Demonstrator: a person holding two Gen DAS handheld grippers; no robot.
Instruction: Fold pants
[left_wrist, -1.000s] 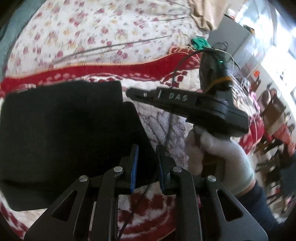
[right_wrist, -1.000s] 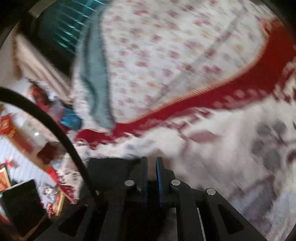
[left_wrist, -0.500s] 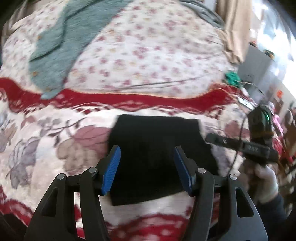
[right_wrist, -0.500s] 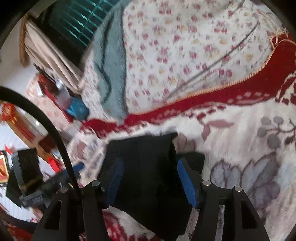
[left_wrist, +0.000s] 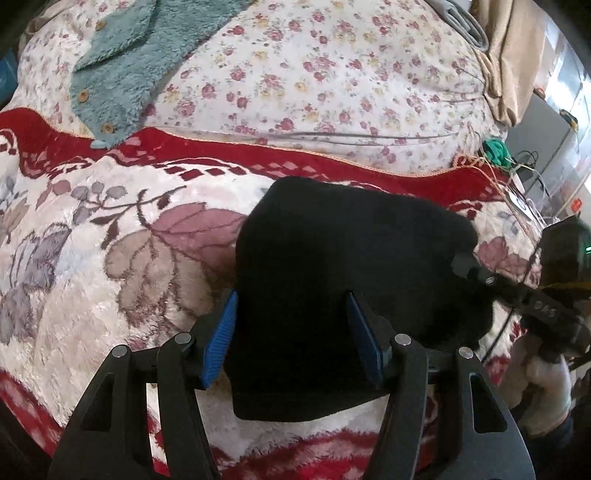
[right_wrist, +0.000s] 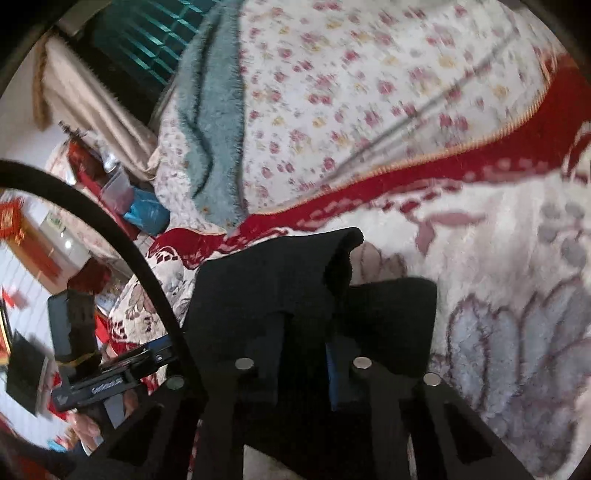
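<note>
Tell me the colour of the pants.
Plain black pants, clearest in the left wrist view.

we see a red-bordered plush floral blanket (left_wrist: 110, 229) near us, a small-flowered white quilt (left_wrist: 314, 74) beyond, a beige curtain (left_wrist: 506, 66) far right, daylight behind.

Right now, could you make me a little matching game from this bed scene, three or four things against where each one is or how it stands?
Things:
1. black pants
2. teal fleece garment
3. left gripper
4. right gripper

Place or state:
a. pinching a fold of black cloth
b. lying on the small-flowered sheet, at the back
c. folded on the red-bordered blanket
d. jaws apart over the cloth

Pairs: 1-c, 2-b, 3-d, 4-a
</note>
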